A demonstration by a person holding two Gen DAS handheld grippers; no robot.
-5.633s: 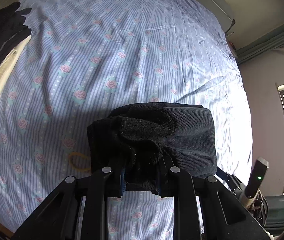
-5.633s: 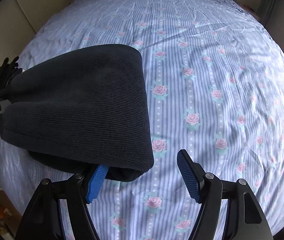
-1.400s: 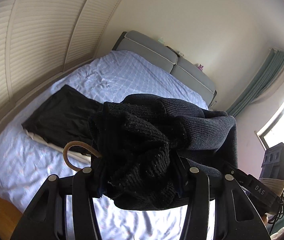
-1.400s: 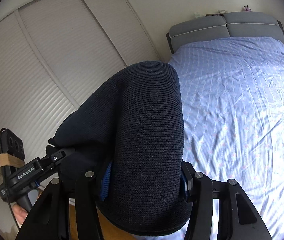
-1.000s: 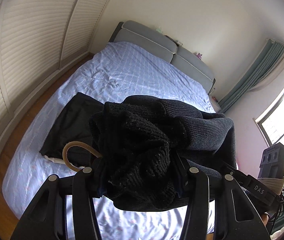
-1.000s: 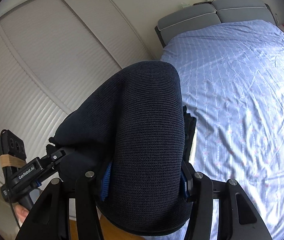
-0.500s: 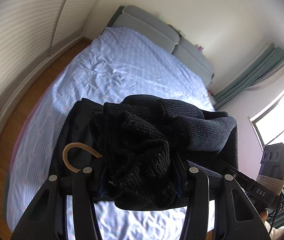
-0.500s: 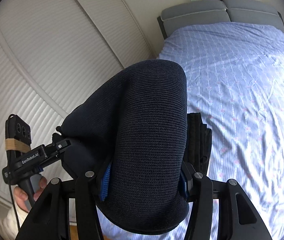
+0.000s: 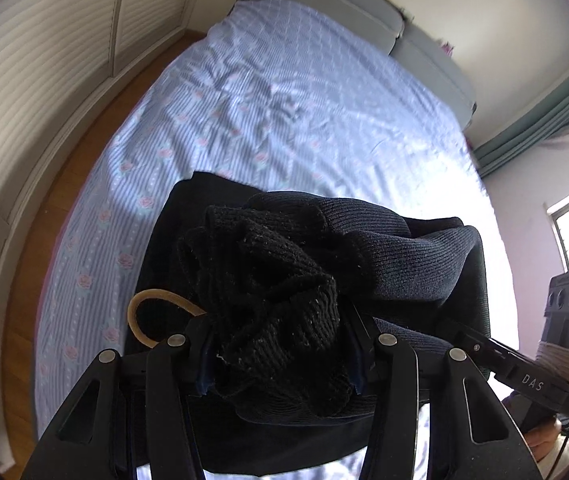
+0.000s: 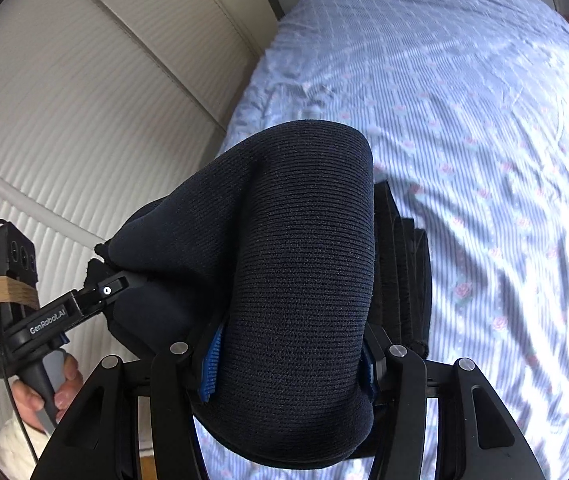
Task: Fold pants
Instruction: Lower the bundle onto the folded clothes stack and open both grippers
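Note:
The folded dark navy knit pants [image 9: 412, 256] hang in the air between both grippers. My left gripper [image 9: 280, 344] is shut on their bunched black end. My right gripper [image 10: 288, 356] is shut on the smooth folded end [image 10: 304, 248]. Directly under the bundle lies a stack of folded black clothes [image 9: 160, 248], also visible in the right wrist view [image 10: 404, 264], near the bed's left edge. A tan rubber band [image 9: 144, 312] loops out by my left fingers. Each gripper shows in the other's view, the right one [image 9: 532, 376] and the left one [image 10: 56, 320].
The bed [image 9: 284, 100] has a blue striped sheet with pink roses and a grey headboard [image 9: 364, 20]. White louvred wardrobe doors [image 10: 64, 120] stand along the left side, with wooden floor [image 9: 64, 168] between them and the bed. A window and green curtain are at the right.
Both grippers have carried the folded pants from the open sheet to the left of the bed and tilted down; the black stack now lies directly under the bundle.

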